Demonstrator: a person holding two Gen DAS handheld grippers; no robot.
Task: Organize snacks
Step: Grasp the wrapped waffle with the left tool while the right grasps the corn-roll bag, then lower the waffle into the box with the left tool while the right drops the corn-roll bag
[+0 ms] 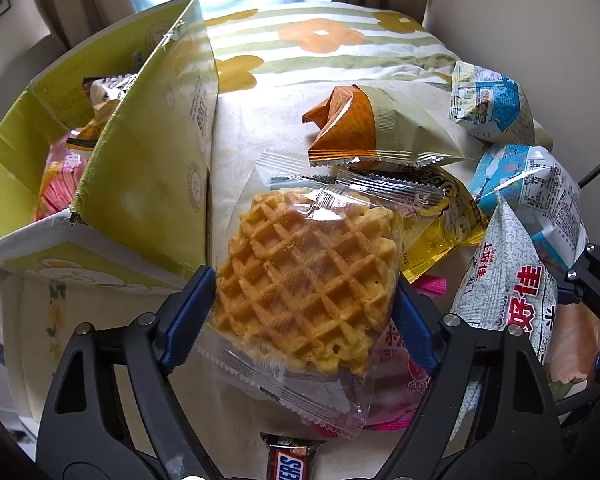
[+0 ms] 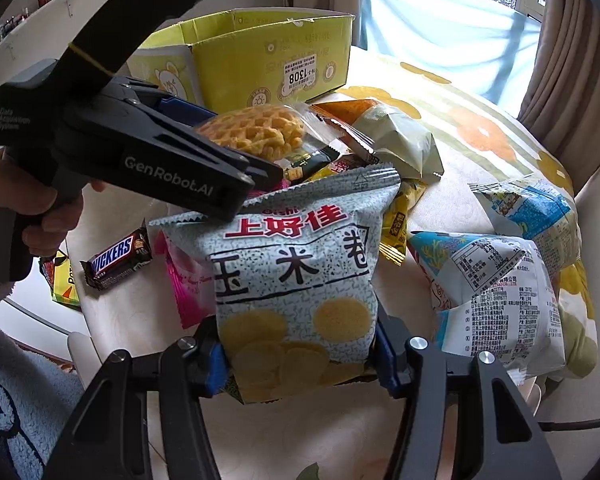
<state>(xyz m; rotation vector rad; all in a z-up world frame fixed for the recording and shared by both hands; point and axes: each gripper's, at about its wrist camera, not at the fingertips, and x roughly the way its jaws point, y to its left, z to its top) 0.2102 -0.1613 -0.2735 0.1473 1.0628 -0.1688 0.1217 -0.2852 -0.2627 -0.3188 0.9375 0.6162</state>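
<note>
Your left gripper [image 1: 306,300]: blue pads clamped on a clear-wrapped golden waffle [image 1: 304,280], lifted over the pile. Your right gripper [image 2: 296,354]: clamped on a grey speckled corn-chip bag [image 2: 296,276]. Open yellow-green cardboard box [image 2: 260,60] sits at the table's far left edge.

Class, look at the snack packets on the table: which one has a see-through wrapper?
The waffle packet, held between the left claw's pads. You can see the waffle through it; the other packets have opaque printed wrappers.
</note>
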